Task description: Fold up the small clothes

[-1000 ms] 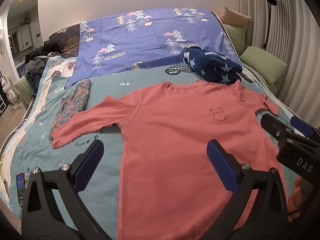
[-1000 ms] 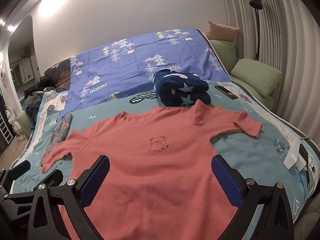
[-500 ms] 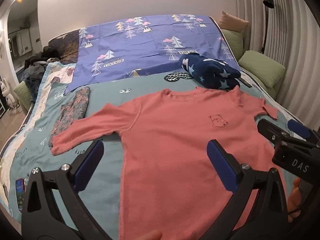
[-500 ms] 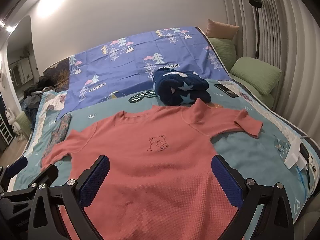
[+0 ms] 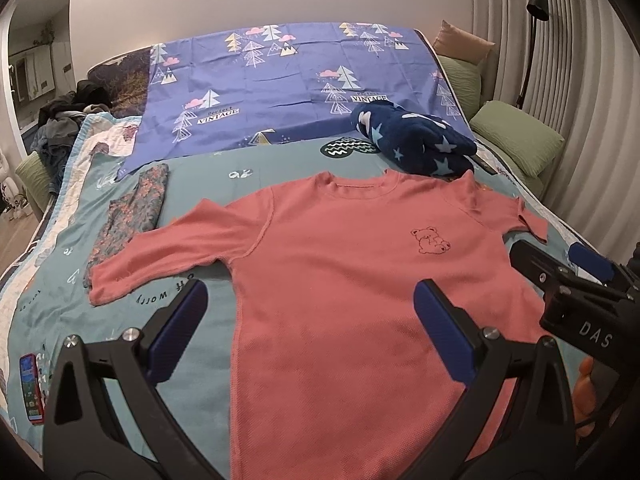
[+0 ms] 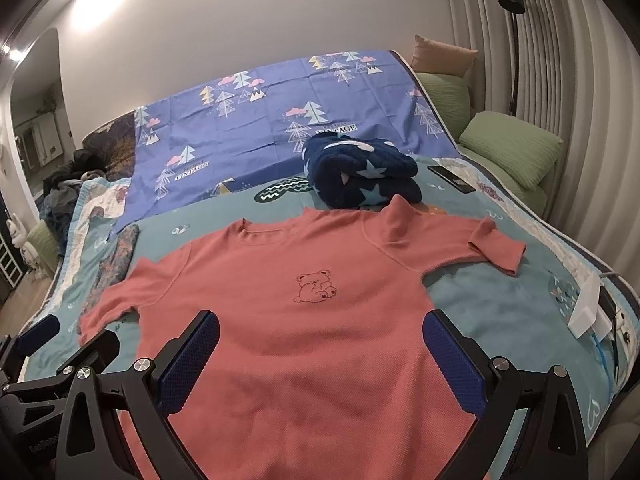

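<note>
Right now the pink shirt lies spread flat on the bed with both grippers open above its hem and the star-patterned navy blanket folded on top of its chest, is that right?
Not quite. The navy blanket is not on the chest; it sits on the bed beyond the collar of the pink shirt, as the right wrist view shows. The rest holds: shirt spread flat, left gripper and right gripper both open above the hem.

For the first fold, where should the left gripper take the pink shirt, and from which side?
Probably the cuff of the pink shirt's left sleeve, approached from the outer left. It lies flat, spread away from the body, with bare bedcover around it, so the open left gripper could pinch its edge.
</note>
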